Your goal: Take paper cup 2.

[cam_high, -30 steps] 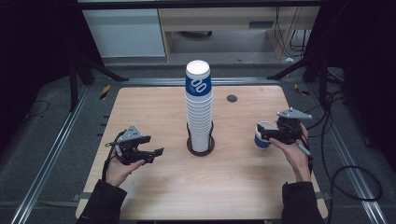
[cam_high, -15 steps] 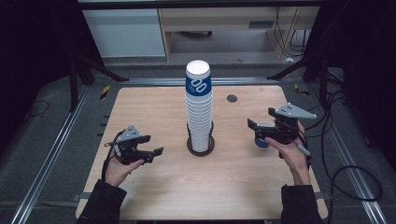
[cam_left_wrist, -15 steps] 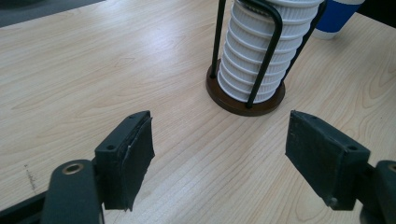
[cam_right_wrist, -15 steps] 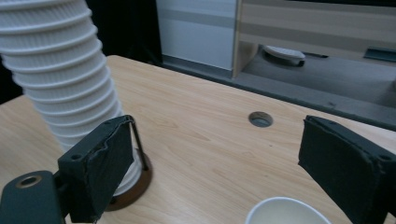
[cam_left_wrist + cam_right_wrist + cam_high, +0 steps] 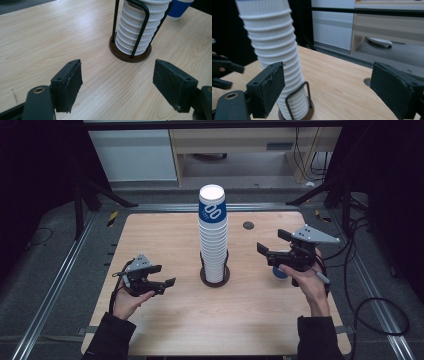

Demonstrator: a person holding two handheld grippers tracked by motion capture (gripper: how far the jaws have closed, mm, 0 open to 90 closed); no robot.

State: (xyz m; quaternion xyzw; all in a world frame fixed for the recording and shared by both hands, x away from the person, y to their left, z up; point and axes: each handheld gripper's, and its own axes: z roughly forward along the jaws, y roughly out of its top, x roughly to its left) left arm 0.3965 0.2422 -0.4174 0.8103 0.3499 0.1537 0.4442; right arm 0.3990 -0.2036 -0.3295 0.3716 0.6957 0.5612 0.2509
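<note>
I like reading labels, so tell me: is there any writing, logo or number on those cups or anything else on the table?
White rounded marks on the blue band of the top cup of the cup stack: a logo or digits, too small and blurred to read.
The blue cup on the table: no print visible.
No other text.

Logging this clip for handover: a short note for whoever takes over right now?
Left gripper: open, empty, low over the table, left of the cup stack.
Right gripper: open, empty, above the blue cup; its jaws have just been closing, nothing between them.
Done: blue cup stands alone, right of the stack's holder.
Left: probably unstacking more cups.
</note>
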